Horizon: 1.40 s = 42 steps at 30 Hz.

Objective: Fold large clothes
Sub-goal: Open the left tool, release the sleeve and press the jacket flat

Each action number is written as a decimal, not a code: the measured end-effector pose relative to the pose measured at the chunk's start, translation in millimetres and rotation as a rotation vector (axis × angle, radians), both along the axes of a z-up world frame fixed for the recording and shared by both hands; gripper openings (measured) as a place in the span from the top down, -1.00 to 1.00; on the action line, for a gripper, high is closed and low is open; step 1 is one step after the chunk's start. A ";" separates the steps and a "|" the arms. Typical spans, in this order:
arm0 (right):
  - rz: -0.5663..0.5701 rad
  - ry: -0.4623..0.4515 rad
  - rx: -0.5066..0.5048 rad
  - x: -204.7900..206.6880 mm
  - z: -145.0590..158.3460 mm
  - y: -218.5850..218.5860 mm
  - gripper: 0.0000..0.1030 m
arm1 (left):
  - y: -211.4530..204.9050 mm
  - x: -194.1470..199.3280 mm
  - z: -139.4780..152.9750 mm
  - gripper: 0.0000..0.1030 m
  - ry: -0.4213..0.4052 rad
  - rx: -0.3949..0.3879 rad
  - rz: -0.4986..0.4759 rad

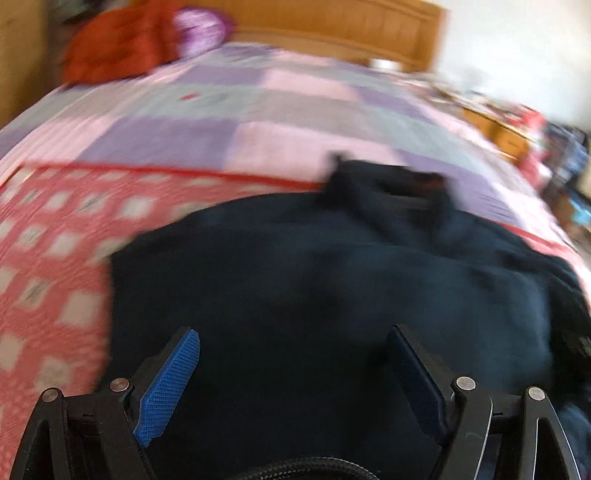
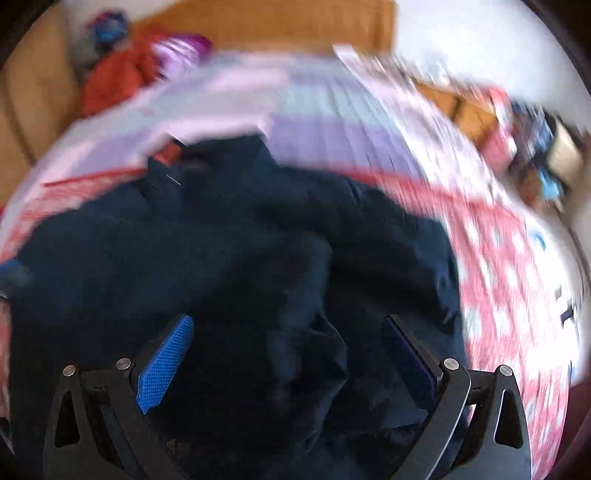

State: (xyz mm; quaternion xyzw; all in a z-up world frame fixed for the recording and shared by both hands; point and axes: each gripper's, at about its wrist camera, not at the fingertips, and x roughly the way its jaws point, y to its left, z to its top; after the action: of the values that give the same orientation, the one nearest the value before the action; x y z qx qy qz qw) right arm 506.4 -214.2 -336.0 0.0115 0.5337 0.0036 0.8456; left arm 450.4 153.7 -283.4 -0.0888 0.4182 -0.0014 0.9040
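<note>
A large dark navy garment (image 1: 314,277) lies spread on the bed, its collar with a red label (image 1: 399,188) at the far end. My left gripper (image 1: 295,373) is open and empty, hovering over the garment's near part. In the right wrist view the same garment (image 2: 221,258) lies rumpled, with a raised fold in the middle and its collar (image 2: 173,162) at the far left. My right gripper (image 2: 291,362) is open and empty above that fold. Both views are blurred by motion.
The bed has a pink, purple and grey patchwork cover (image 1: 240,122) and a red-and-white checked blanket (image 1: 48,258). A red garment (image 1: 114,44) and a purple pillow (image 1: 199,29) lie by the wooden headboard (image 1: 332,26). A cluttered wooden cabinet (image 1: 517,129) stands at the right.
</note>
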 end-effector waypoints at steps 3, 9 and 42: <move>0.011 -0.035 0.022 -3.0 -10.7 0.7 -0.99 | 27.4 10.8 -29.0 -0.68 0.048 -0.002 0.042; 0.120 -0.142 -0.047 4.1 -3.4 1.4 -0.45 | 34.3 38.0 -57.8 -0.95 0.101 -0.013 0.069; 0.260 -0.412 -0.026 -35.6 72.1 82.7 -0.64 | -45.8 52.6 -1.9 -0.96 -0.068 0.007 -0.171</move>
State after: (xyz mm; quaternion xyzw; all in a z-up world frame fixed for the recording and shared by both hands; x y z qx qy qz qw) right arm 470.7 -131.6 -263.9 -0.0692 0.3468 0.1079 0.9291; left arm 503.0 107.9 -285.3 -0.0496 0.3934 -0.0803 0.9145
